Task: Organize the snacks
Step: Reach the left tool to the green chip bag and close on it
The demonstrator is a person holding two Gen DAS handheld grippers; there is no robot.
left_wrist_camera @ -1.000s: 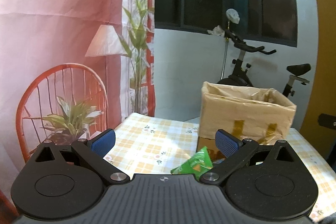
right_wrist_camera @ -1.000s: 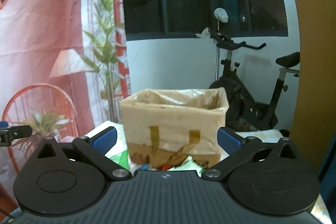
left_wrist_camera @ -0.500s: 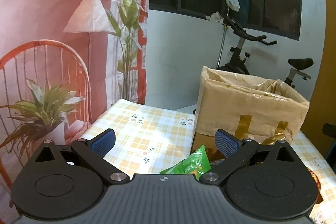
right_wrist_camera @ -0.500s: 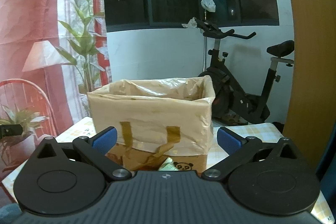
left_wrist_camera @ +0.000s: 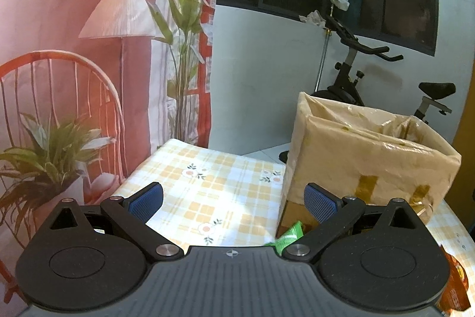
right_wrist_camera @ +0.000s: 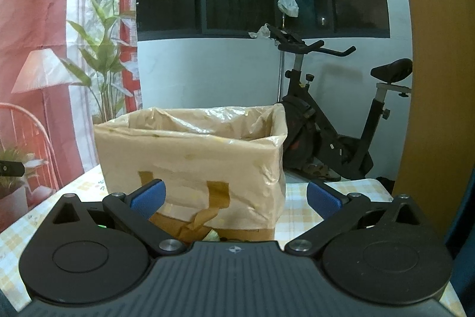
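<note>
A cardboard box (left_wrist_camera: pixel 368 156) lined with clear plastic stands on the checked tablecloth (left_wrist_camera: pixel 213 192); it also shows in the right wrist view (right_wrist_camera: pixel 193 165), straight ahead. A green snack packet (left_wrist_camera: pixel 289 236) lies at the box's near foot, mostly hidden behind my left gripper. An orange packet (left_wrist_camera: pixel 454 284) lies at the lower right. A pale packet tip (right_wrist_camera: pixel 212 235) peeks over the right gripper's body. My left gripper (left_wrist_camera: pixel 234 199) is open and empty, above the cloth left of the box. My right gripper (right_wrist_camera: pixel 234 196) is open and empty, facing the box's front.
An exercise bike (right_wrist_camera: pixel 335 132) stands behind the table by the white wall. A backdrop printed with a chair, a plant and a lamp (left_wrist_camera: pixel 89 79) hangs at the left. A wooden panel (right_wrist_camera: pixel 439 79) stands at the right. The other gripper's tip (right_wrist_camera: pixel 12 168) shows at the left edge.
Both grippers have moved closer to the box and stayed open. The left view has swung left, so less of the green packet shows. The box has grown larger in the right view.
</note>
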